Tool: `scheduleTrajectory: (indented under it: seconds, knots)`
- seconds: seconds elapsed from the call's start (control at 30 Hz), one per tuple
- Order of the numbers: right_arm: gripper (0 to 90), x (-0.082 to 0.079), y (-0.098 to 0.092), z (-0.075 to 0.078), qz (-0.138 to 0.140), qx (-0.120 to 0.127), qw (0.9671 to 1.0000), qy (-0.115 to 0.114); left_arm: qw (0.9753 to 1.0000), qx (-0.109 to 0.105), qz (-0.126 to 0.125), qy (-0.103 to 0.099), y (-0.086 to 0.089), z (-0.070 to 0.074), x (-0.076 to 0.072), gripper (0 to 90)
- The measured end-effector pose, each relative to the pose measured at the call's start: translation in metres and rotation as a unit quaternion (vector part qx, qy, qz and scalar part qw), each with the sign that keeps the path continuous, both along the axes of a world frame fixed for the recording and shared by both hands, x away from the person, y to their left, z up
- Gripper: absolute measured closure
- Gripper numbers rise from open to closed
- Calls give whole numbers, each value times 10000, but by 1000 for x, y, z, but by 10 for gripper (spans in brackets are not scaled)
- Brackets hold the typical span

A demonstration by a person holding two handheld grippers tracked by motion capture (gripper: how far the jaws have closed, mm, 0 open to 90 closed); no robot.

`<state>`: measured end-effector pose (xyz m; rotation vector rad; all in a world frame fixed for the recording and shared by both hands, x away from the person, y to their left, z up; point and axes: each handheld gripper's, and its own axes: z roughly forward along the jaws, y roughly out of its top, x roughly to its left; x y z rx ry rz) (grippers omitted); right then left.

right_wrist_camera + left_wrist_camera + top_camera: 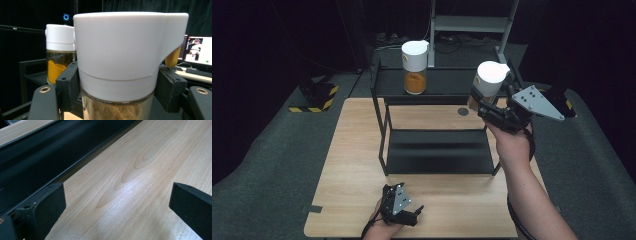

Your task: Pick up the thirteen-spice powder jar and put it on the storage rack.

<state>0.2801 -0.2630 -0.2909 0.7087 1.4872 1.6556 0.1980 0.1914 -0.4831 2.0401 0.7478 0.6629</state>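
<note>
Dark curtains and grey carpet surround a pale wooden tabletop [357, 165] carrying a black two-tier rack [434, 150], seen from the high view. On the rack's top shelf, toward its left, stands a white-lidded jar [414, 67] of orange powder. At the shelf's right end the right hand-held gripper [484, 107] holds a second white-lidded jar [487, 85] raised above the shelf's near right corner, its grey plate pointing right. The left hand-held gripper [412, 215] rests at the near edge of the tabletop, in front of the rack, holding nothing.

From the left gripper view, the left hand-held gripper [117, 202] has its two black jaws spread wide apart over bare wood grain [140, 170], with nothing between them; the rack's black lower shelf [37, 157] runs diagonally across the far left.

From the right gripper view, the right hand-held gripper [117, 87] is clamped against both sides of the held jar [125, 50], its pads pressing just where the white lid meets the glass. Brownish powder shows in the glass below. The jar of orange powder [60, 55] stands behind it to the left on the shelf, and a lit monitor [198, 50] glows at far right.
</note>
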Motion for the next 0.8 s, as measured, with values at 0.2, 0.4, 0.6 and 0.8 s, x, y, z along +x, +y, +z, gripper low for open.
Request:
scheduleTrajectory:
  seconds: [0.2,0.4,0.6,0.8]
  knots:
    - [301,10,5,6,-31,35,10000,12,10000,-10,4,-18,0,0,-1,10]
    - [301,18,11,11,-84,36,9999,49,10000,-26,8,-9,1,0,-1,10]
    - [300,26,16,14,-144,32,9998,92,10000,-43,10,-34,2,-1,-1,10]
    - [301,36,20,18,-210,52,9996,152,10000,-68,13,-39,2,-1,-2,10]
